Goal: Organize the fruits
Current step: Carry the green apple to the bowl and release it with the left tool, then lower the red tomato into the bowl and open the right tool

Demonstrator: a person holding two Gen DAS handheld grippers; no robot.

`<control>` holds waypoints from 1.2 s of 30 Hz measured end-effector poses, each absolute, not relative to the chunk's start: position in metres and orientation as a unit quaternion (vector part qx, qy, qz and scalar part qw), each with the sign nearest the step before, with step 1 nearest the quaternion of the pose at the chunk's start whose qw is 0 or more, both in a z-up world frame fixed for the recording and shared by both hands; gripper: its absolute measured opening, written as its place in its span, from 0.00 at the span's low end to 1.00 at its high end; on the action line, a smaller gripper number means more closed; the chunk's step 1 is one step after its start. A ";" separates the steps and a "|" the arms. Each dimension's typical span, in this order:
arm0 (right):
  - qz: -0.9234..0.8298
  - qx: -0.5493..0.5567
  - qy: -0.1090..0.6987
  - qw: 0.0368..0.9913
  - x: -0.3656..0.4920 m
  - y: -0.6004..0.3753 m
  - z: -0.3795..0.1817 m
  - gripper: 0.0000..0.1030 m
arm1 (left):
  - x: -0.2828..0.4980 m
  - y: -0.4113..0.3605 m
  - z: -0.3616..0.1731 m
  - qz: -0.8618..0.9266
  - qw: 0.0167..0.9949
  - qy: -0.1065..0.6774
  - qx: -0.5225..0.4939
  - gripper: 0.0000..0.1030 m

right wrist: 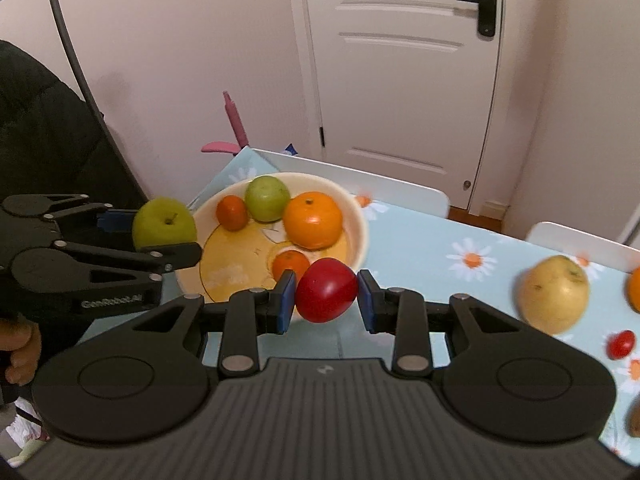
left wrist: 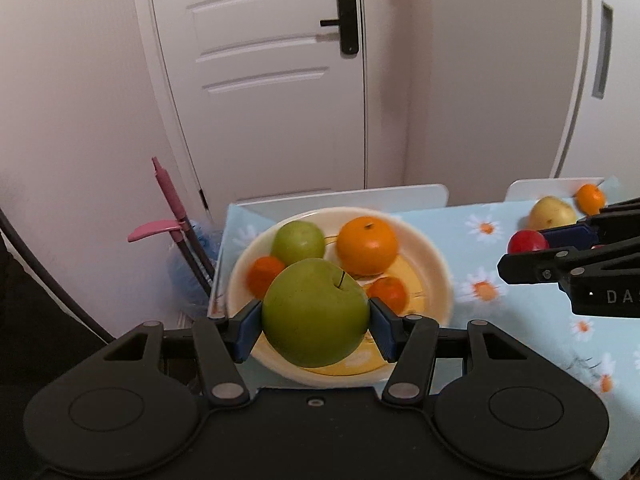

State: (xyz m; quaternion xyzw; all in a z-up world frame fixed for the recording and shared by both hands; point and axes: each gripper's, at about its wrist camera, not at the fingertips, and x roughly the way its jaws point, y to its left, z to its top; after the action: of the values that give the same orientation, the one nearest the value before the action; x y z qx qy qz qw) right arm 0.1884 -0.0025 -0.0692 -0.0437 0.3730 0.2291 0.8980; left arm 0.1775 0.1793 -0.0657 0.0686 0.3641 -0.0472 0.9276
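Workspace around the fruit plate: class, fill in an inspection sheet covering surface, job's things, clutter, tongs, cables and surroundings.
Surface: table under a light blue daisy-print cloth.
Job's things: cream plate holds a small green fruit, a large orange and two small oranges; a yellow pear, another orange and a small red fruit lie loose on the cloth.
Clutter: nothing seen on the table.
Tongs: left tongs shut on a green apple above the plate; right tongs shut on a red fruit at the plate's near edge.
Cables: nothing seen.
Surroundings: white door with a black handle; pink-handled tool against the wall.
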 end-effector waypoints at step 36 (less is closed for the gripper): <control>0.232 -0.063 0.388 0.890 0.234 0.011 -0.082 0.46 | 0.201 0.189 -0.095 -0.045 0.916 0.389 0.084 0.95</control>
State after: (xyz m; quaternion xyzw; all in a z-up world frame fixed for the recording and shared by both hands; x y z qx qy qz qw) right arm 0.2336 0.0113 -0.0823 -0.0627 0.3880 0.2321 0.8898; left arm 0.2009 0.1891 -0.0951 0.0836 0.3887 -0.0454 0.9165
